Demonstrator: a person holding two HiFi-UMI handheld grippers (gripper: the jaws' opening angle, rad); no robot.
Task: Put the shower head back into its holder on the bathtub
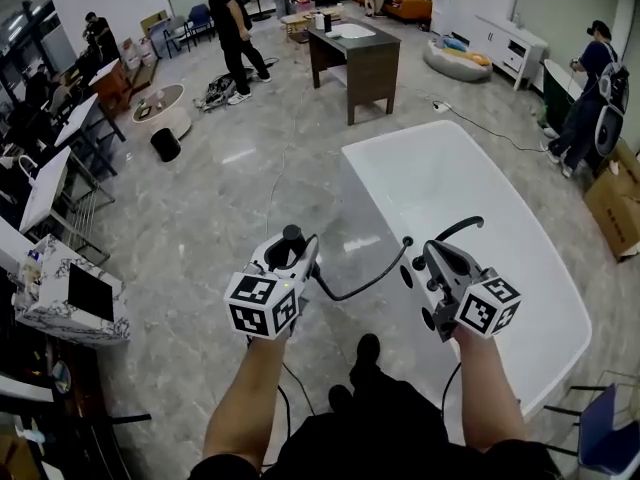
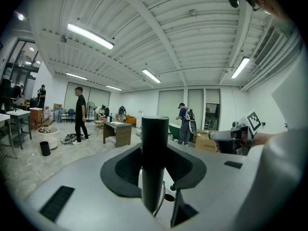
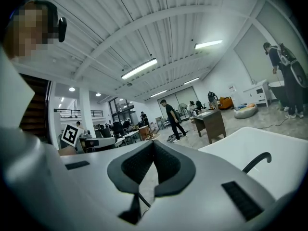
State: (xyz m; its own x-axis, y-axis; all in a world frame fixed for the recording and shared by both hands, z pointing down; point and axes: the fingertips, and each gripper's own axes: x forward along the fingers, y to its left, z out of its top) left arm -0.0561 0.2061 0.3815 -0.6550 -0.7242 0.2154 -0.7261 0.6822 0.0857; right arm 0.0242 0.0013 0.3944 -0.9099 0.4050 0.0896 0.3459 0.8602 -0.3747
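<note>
My left gripper (image 1: pixel 289 255) is shut on the shower head (image 1: pixel 293 235), a black cylinder standing upright between the pads (image 2: pixel 120 170). In the left gripper view the shower head (image 2: pixel 154 158) fills the gap between the jaws. Its black hose (image 1: pixel 355 288) sags and runs to the near rim of the white bathtub (image 1: pixel 545 268). A curved black faucet (image 1: pixel 458 228) stands on that rim. My right gripper (image 1: pixel 427 254) hovers over the near rim beside the faucet (image 3: pixel 257 161), its jaw tips touching with nothing held. Both grippers point roughly level.
A dark wooden desk (image 1: pixel 355 58) stands beyond the tub. Several people stand around the room, one (image 1: pixel 232 28) at the back and one (image 1: pixel 590 98) at the right. A white marbled cabinet (image 1: pixel 70 298) is at my left and a blue chair (image 1: pixel 605 433) at the lower right.
</note>
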